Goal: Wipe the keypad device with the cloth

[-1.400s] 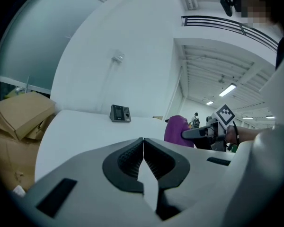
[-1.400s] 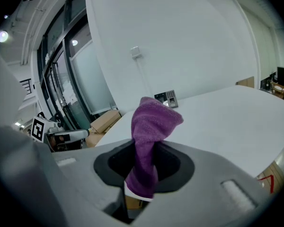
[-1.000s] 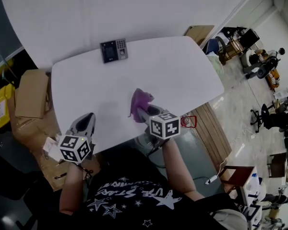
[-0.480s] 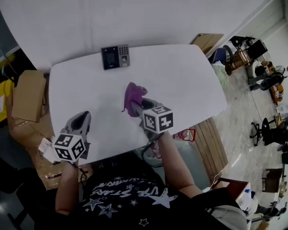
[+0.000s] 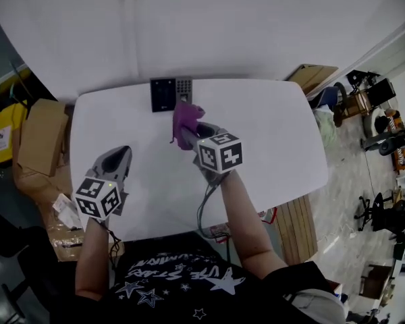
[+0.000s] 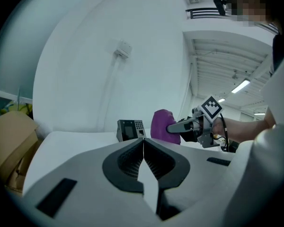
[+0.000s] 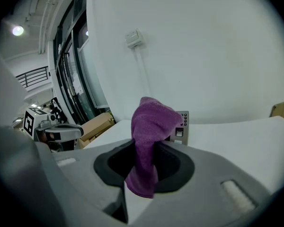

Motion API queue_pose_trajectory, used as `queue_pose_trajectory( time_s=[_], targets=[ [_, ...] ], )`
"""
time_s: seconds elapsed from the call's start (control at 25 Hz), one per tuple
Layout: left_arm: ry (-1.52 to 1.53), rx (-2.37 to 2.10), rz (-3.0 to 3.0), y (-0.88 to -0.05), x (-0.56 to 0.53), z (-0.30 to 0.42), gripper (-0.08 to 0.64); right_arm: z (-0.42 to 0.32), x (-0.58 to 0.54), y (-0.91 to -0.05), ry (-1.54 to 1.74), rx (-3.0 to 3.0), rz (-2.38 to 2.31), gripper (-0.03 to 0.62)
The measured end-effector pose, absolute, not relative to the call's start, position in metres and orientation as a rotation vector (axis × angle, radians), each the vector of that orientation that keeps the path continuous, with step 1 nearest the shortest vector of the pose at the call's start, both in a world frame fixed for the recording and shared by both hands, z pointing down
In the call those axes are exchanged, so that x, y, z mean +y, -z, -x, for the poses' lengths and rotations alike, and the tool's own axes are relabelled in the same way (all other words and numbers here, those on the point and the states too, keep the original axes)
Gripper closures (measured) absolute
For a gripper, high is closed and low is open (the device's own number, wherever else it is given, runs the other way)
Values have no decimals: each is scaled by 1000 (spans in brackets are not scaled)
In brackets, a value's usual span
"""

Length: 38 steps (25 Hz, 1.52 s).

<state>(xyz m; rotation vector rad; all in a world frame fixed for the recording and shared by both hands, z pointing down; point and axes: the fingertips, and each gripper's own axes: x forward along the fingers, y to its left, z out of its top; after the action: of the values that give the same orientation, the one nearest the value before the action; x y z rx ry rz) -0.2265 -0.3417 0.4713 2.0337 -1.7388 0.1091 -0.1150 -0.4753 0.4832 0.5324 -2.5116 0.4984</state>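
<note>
Holding our right gripper [image 5: 194, 132] over the far side of the white table [image 5: 277, 140], we have its fingers pinching the purple cloth [image 7: 150, 124]. The fabric is caught between the two pads, with a fold standing up above them and a tail hanging below. Just beyond those fingertips stands the keypad device [image 5: 170, 93], a dark unit with a screen and a block of keys, at the table's far edge by the wall. In the head view the top of the cloth overlaps the device's near edge; we cannot tell whether the two touch. Our left gripper [image 5: 119, 159] hovers over the near left part of the table, well apart from the cloth, its fingers pressed together with nothing between them. The device lies well ahead of these fingertips, slightly to their left, with the cloth just beside it. Off the table's left edge sits a cardboard box [image 5: 44, 137].
</note>
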Motion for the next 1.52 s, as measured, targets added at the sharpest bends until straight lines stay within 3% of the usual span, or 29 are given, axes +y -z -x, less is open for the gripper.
queue_pose_trajectory(
  time_s=[0.76,1.52],
  targets=[
    [-129,-1832,-1881,-499,-403,284,551,228,-531,-539,-426,-2451,-252,495],
    [-148,-1785,-1820,-530,-412,288,551,230,-568,-573,-489,-2429,-361,497]
  ],
)
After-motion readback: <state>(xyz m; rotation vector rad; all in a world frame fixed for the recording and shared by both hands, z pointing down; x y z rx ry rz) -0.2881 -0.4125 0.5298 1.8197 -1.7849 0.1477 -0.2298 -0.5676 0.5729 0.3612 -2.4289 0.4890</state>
